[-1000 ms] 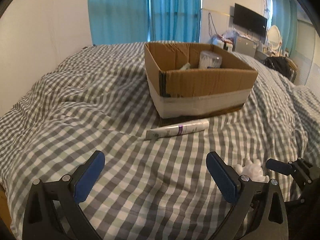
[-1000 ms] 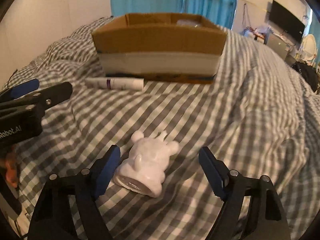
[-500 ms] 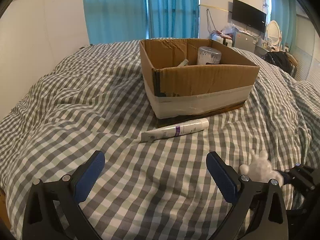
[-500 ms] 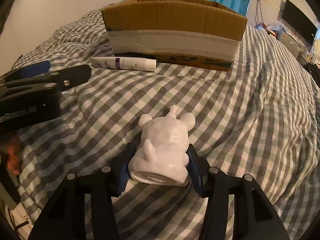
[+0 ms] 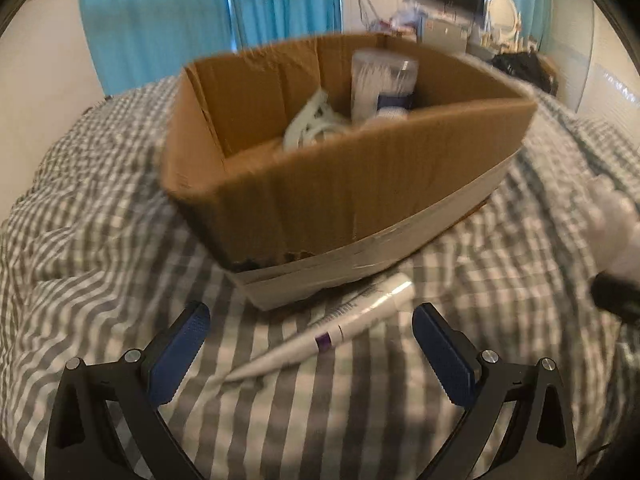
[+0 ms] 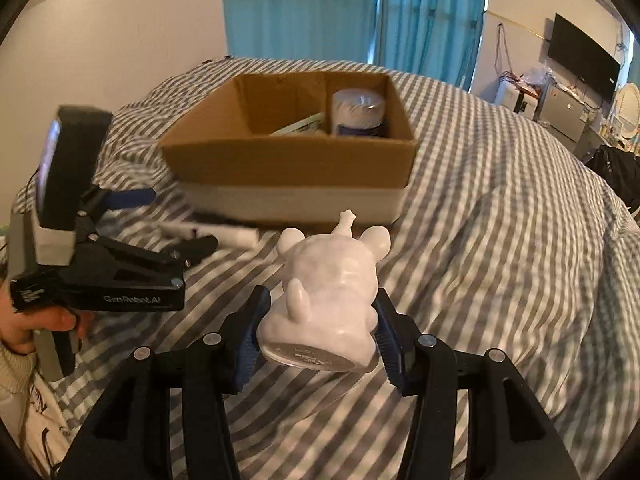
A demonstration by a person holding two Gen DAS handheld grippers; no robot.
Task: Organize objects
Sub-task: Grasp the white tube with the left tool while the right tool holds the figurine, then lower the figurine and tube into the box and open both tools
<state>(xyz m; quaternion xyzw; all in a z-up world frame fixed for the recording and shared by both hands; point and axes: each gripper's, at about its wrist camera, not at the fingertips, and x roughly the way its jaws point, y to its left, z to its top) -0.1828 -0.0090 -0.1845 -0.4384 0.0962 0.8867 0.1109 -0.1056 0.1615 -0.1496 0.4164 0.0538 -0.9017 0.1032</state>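
My right gripper [image 6: 318,330] is shut on a white animal figurine [image 6: 328,284] and holds it lifted above the checked bedspread, in front of the cardboard box [image 6: 292,168]. The figurine shows blurred at the right edge of the left wrist view [image 5: 616,228]. My left gripper [image 5: 310,350] is open, its fingers on either side of a white tube with a purple band [image 5: 340,328] that lies on the bed against the box [image 5: 352,184]. The box holds a clear cylindrical container [image 5: 382,80] and white items [image 5: 312,120]. The left gripper also shows in the right wrist view [image 6: 168,224].
The grey checked bedspread [image 6: 500,240] covers the whole bed. Blue curtains [image 6: 352,12] hang behind. A TV [image 6: 582,58] and cluttered furniture stand at the far right. A white wall runs along the left.
My right gripper has lifted the figurine off the bed and moved it toward the box. My left gripper has moved forward until the tube lies between its open fingers.
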